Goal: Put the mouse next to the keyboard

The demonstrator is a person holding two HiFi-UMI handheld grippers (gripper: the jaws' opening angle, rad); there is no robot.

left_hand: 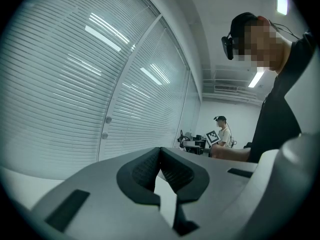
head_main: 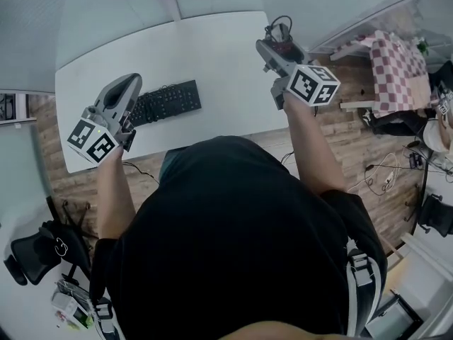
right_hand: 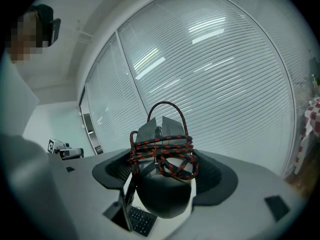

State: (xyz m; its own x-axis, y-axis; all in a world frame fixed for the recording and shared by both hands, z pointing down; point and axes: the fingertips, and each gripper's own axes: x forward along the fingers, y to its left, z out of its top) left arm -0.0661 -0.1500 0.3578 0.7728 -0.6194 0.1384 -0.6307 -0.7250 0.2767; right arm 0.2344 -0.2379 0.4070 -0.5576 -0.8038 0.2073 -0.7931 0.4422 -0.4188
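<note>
A person in a black top (head_main: 241,239) stands at the near edge of the white table (head_main: 212,55), arms out, one tool in each hand. A black office chair (head_main: 32,250) sits on the floor at the near left. The left tool (head_main: 129,81) hangs over the left part of the table, above the left end of the black keyboard (head_main: 166,101). Its own view shows the left tool (left_hand: 160,156) with jaws drawn together at the tips and nothing between them. The keyboard lies flat on the table's near-left part, its long side running left to right. Farther off and to the right, the right tool (head_main: 274,44) is held up at the table's far right corner. Its jaws are closed on the dark mouse (head_main: 281,32), which is off the table and well apart from the keyboard. From the right tool (right_hand: 161,129), the mouse (right_hand: 165,194) sits between the pads with a red-and-black cable (right_hand: 162,154) wound in loops around it. Beyond the table's right edge stands something draped in a red-checked cloth (head_main: 396,69), and white blinds (right_hand: 225,74) cover the curved wall behind.
</note>
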